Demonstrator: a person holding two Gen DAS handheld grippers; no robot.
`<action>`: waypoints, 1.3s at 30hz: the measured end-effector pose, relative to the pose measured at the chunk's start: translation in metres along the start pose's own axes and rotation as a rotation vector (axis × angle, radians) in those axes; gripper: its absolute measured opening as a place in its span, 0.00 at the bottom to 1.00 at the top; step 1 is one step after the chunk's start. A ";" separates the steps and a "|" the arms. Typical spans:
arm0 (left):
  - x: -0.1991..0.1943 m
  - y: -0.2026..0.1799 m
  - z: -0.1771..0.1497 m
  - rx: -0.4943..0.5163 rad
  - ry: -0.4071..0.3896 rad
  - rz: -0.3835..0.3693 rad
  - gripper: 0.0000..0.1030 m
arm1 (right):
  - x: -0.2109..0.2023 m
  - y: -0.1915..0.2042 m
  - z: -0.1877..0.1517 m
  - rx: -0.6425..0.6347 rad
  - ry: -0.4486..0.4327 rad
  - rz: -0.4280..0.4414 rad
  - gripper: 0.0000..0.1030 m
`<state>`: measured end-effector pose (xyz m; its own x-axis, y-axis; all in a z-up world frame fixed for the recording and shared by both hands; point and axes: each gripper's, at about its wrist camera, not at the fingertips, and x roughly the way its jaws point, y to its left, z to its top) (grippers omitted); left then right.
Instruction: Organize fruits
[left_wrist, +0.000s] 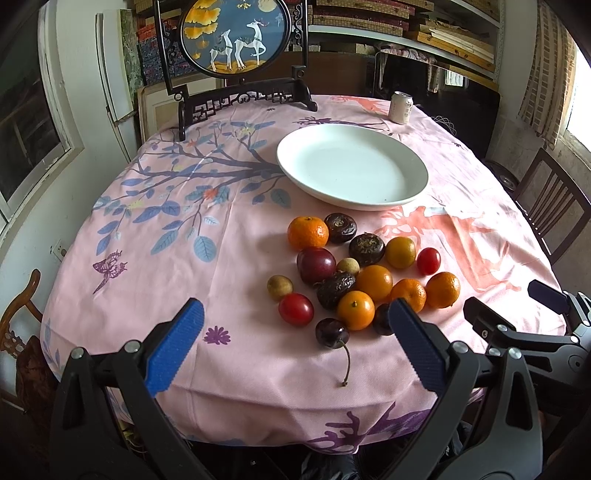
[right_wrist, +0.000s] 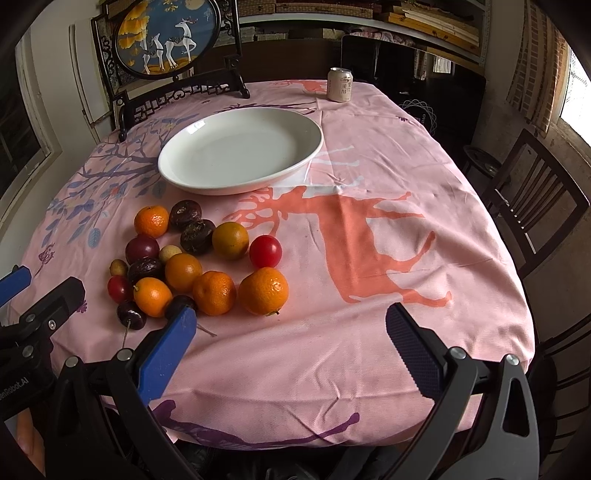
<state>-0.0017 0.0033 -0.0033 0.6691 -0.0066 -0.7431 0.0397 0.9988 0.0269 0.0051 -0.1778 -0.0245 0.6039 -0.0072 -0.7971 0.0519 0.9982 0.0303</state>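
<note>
Nothing sorted yet: fruits (left_wrist: 354, 273) all loose on tabletop (left_wrist: 229, 258) just ahead of left gripper (left_wrist: 295, 325) fingers, plate (left_wrist: 351, 166) beyond empty, right gripper (right_wrist: 291, 325) also spread wide, holding nothing.

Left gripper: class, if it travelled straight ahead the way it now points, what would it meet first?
Probably the dark red cherry with the long stem, lying nearest between the open blue-padded left gripper fingers, ahead of the orange citrus fruits; depth is uncertain.
</note>
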 end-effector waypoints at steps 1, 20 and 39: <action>0.000 0.000 0.001 0.001 0.000 0.001 0.98 | 0.000 0.000 0.000 -0.001 0.000 0.000 0.99; 0.002 0.001 -0.001 -0.003 0.003 0.000 0.98 | 0.000 0.000 0.001 0.001 0.001 -0.002 0.99; 0.004 0.002 -0.002 -0.004 0.006 -0.001 0.98 | 0.001 0.001 0.001 -0.001 0.001 -0.002 0.99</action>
<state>-0.0009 0.0051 -0.0074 0.6646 -0.0072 -0.7471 0.0372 0.9990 0.0234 0.0065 -0.1771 -0.0242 0.6033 -0.0094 -0.7975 0.0526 0.9982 0.0280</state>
